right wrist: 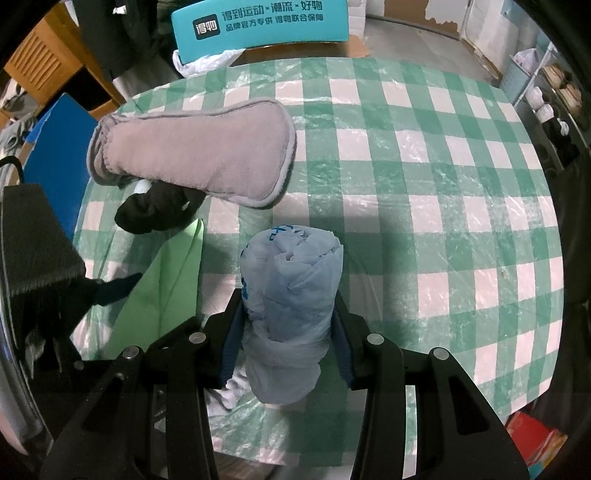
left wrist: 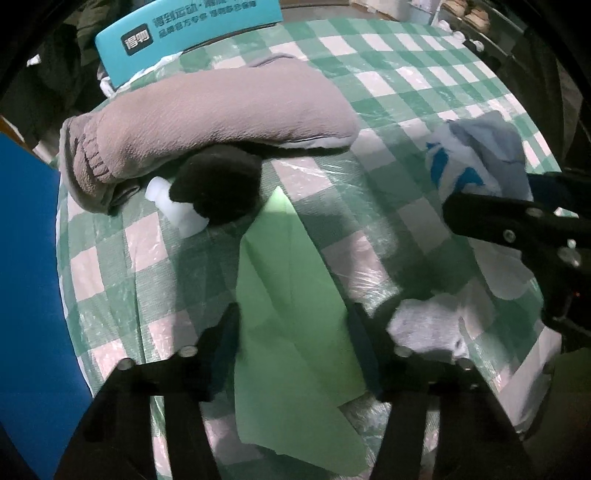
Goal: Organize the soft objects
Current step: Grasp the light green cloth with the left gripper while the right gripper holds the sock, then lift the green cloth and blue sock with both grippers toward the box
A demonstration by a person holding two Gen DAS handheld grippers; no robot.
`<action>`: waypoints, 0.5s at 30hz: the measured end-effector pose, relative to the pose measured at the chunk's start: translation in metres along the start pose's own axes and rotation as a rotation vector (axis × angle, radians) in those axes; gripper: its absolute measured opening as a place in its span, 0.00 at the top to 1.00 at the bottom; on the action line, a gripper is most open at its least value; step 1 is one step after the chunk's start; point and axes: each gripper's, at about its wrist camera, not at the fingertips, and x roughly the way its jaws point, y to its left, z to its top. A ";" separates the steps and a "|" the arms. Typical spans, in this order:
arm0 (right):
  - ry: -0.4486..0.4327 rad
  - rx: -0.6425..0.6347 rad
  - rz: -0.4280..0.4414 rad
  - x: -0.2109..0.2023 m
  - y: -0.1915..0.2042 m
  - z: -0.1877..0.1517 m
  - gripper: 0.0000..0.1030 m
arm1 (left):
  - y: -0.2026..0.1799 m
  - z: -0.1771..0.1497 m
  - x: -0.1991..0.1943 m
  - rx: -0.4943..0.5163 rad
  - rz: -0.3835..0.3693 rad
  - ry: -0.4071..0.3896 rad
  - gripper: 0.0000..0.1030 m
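While the checked tablecloth (right wrist: 424, 166) lies bare across most of its right and far stretch, the near left part is crowded, so the free room is off to the right, up to the table's rounded far edge. The right gripper (right wrist: 288, 325) points steeply down and pinches a rolled pale-blue plastic bag (right wrist: 291, 280) between its pads, the roll standing out beyond the fingertips over the near middle of the table. Just left of it a green cloth (left wrist: 295, 295) lies flat, one corner reaching toward a black soft lump (left wrist: 218, 184). The left gripper (left wrist: 295, 332) hangs over that green cloth with its jaws half spread on either side of it; whether the pads touch the fabric I cannot tell. Past the black lump a long grey padded piece (right wrist: 195, 155) lies slantwise, its edge resting over the lump, with a small white thing (left wrist: 173, 203) tucked beside. A teal box (right wrist: 262, 22) with white lettering stands beyond the far edge; what it contains is hidden.
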 end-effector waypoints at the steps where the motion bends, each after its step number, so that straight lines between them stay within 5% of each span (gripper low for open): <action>1: 0.001 -0.001 -0.001 -0.001 0.000 0.000 0.58 | 0.001 0.000 0.000 0.003 -0.007 -0.002 0.60; 4: 0.001 0.000 -0.001 -0.001 0.000 0.000 0.58 | 0.002 -0.003 -0.002 0.001 -0.014 -0.004 0.90; 15: -0.010 -0.016 0.004 -0.009 0.006 0.001 0.58 | 0.018 -0.006 -0.018 -0.013 -0.092 -0.016 0.96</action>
